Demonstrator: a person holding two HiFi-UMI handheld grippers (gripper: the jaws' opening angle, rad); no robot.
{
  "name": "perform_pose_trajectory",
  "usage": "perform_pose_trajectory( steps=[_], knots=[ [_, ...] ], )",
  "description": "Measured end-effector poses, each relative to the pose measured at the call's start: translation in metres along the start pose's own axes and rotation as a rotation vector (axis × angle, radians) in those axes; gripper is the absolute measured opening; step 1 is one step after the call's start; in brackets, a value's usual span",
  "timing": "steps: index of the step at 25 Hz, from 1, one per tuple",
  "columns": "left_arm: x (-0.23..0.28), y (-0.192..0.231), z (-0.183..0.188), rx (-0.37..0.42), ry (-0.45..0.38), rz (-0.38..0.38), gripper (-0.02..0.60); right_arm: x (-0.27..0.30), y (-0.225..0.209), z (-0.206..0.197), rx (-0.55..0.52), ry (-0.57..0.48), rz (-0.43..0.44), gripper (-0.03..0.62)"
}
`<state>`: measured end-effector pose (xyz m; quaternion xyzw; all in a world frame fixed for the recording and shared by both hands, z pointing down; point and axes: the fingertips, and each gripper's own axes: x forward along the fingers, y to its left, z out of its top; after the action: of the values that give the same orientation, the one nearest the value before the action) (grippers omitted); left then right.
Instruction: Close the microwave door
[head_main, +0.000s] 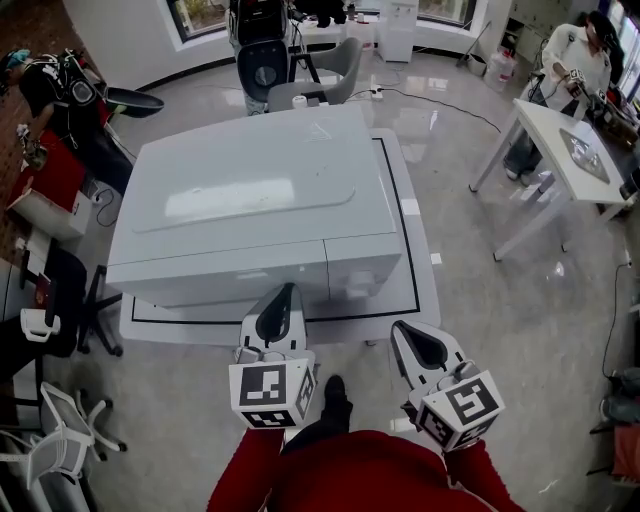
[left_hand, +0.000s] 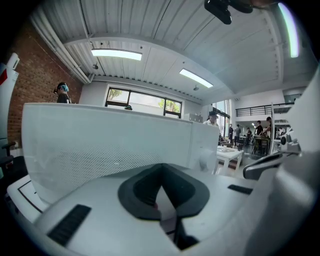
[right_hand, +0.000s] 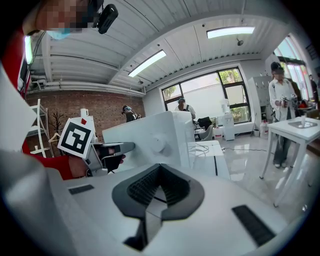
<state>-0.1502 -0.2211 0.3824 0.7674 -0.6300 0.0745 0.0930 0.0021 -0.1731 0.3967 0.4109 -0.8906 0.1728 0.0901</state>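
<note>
A white microwave (head_main: 260, 185) stands on a low white platform (head_main: 405, 210), its front facing me. Its door (head_main: 225, 275) lies flush with the front, with the control panel (head_main: 362, 265) to its right. My left gripper (head_main: 289, 290) is shut and empty, its tip just short of the door. In the left gripper view the door's dotted window (left_hand: 100, 145) fills the space ahead of the jaws (left_hand: 161, 167). My right gripper (head_main: 398, 330) is shut and empty, off the front right corner. The right gripper view shows the microwave's knob (right_hand: 159, 145) and the left gripper (right_hand: 122, 146) beyond its own jaws (right_hand: 160, 167).
A white table (head_main: 575, 150) stands at the right with a person (head_main: 575, 60) beside it. Office chairs (head_main: 330, 70) sit behind the platform. More chairs (head_main: 60, 420) and a person (head_main: 50, 90) are at the left. A shiny floor surrounds the platform.
</note>
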Motion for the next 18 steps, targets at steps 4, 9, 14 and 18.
perform_pose_trajectory(
  steps=[4,9,14,18],
  knots=[
    [0.001,0.002,-0.002,-0.029,-0.007,-0.021,0.011,0.001,0.007,0.006,0.0,-0.014,0.013,0.012],
    [-0.008,-0.004,0.0,-0.037,-0.031,-0.077,0.011,-0.005,0.005,0.002,-0.037,-0.028,0.012,0.012],
    [-0.028,-0.026,0.006,-0.001,-0.073,-0.197,0.011,-0.014,0.005,0.005,-0.068,-0.071,0.014,0.012],
    [-0.044,-0.045,0.006,0.003,-0.086,-0.286,0.011,-0.022,0.006,0.003,-0.046,-0.072,0.006,0.012]
  ],
)
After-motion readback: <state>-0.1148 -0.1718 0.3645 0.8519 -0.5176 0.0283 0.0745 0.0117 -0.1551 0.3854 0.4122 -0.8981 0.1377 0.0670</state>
